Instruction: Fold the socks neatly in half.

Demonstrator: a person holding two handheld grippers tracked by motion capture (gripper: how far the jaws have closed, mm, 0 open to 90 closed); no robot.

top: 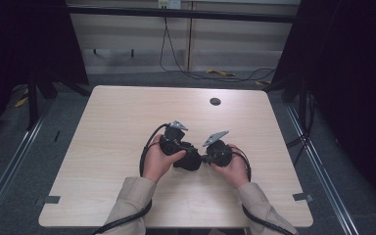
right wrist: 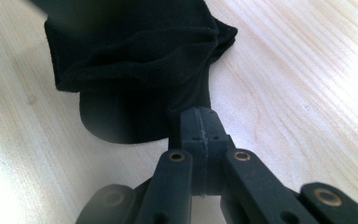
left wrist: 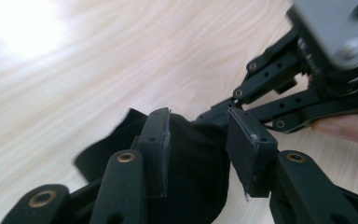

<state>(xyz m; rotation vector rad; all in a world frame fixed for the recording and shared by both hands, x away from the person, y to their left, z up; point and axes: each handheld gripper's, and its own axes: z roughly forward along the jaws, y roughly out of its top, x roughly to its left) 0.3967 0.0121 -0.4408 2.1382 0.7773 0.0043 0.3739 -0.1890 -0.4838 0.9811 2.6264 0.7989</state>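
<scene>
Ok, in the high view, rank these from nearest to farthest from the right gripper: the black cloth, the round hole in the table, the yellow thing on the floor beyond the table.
1. black cloth: just left of the right gripper, pinched in its fingers.
2. round hole: in the tabletop, toward the far edge.
3. yellow thing: on the floor past the far edge, among the cables.

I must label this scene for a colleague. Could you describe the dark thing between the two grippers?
Find the light wooden table; near its front, two hands hold black grippers. Between them lies a black cloth, soft and folded. Unlike the rigid grippers, it is ribbed fabric; the right gripper pinches its edge.
</scene>
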